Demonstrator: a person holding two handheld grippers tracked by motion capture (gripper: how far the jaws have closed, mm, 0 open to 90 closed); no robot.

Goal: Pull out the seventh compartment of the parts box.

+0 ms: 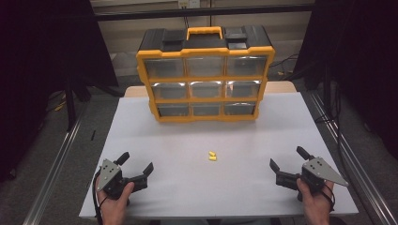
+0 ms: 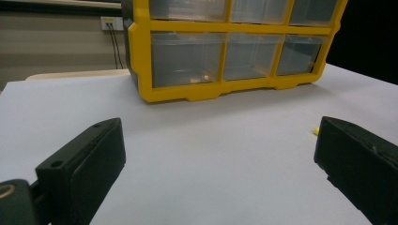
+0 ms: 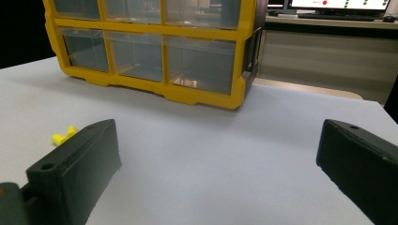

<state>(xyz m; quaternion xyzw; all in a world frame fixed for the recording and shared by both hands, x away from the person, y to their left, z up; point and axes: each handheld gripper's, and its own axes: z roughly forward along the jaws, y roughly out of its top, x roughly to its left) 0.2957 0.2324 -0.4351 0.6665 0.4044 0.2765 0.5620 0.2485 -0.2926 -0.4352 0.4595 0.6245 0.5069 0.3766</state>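
A white table (image 1: 155,140) stood on a grey floor, dark curtains hanging at 9 and 3 o'clock. At 12 o'clock sat a yellow-and-black drawer organizer (image 1: 205,75), nine clear drawers shut; no writing on it was legible. A wall socket (image 2: 109,23) showed behind it, and a monitor (image 3: 338,4) whose text was unreadable. Two small yellow pieces (image 1: 212,156) lay touching near the table's centre. The left gripper (image 1: 136,165) at 7 o'clock and the right gripper (image 1: 286,157) at 5 o'clock both rested with jaws released, wide apart.
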